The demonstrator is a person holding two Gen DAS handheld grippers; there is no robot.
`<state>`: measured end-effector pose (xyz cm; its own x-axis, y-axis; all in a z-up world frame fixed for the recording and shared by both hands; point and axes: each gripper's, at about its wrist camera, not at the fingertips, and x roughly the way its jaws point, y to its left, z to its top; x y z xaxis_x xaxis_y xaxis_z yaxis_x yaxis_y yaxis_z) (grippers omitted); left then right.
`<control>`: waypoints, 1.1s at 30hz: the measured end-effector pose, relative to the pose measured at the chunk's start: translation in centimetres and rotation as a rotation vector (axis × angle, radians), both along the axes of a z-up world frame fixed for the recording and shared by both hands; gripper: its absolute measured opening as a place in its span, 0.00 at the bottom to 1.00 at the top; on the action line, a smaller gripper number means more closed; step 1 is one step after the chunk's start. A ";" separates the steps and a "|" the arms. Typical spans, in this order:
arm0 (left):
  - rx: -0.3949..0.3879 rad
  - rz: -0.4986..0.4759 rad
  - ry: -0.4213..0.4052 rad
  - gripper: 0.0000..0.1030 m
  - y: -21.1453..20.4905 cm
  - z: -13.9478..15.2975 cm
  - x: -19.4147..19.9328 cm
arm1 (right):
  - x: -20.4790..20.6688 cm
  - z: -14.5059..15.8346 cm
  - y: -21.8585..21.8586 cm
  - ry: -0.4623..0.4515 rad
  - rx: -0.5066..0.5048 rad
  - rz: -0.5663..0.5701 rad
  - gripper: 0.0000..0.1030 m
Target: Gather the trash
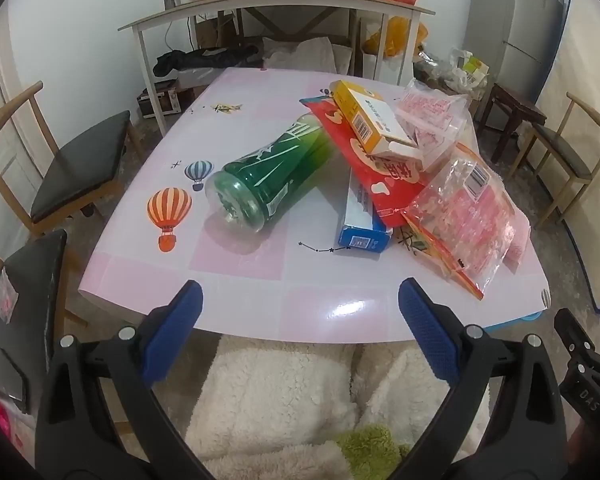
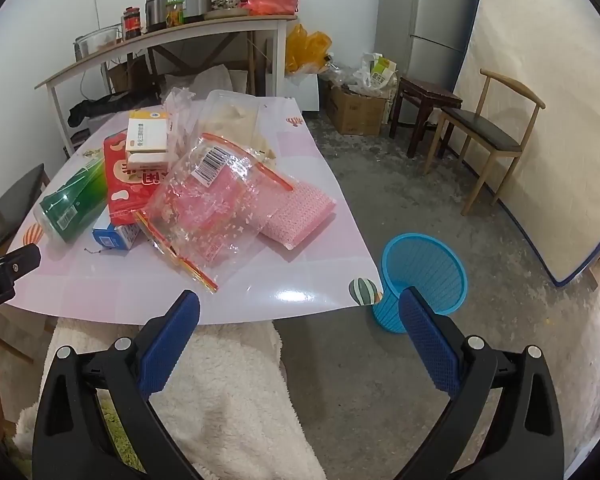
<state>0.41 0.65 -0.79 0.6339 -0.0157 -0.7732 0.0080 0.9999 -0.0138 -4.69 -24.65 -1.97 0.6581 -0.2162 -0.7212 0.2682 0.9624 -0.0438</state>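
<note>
Hovering at lower frame, both claws (image 1: 300, 300) (image 2: 300, 306) released, empty; risk: round bottle (image 1: 272, 184) rolling off surface (image 1: 220, 284) if nudged.

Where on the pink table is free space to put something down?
Free: the near strip of the pink table in front of the green plastic bottle, and the far left part behind it. Crowded: the right half, with boxes and the clear pink-printed bags.

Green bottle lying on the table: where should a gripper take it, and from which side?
Grip the green bottle across its mid-body from above, jaws straddling the width. It lies on its side, base end clear; its far end meets the red packet.
</note>
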 end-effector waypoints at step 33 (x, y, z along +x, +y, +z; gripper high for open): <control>0.026 0.017 -0.016 0.92 0.4 0.2 -0.5 | 0.5 0.2 0.4 0.005 0.012 0.020 0.94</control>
<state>-0.09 1.02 -0.60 0.6464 0.0146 -0.7628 -0.0087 0.9999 0.0118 -4.17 -24.29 -1.77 0.6584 -0.1945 -0.7271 0.2486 0.9680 -0.0338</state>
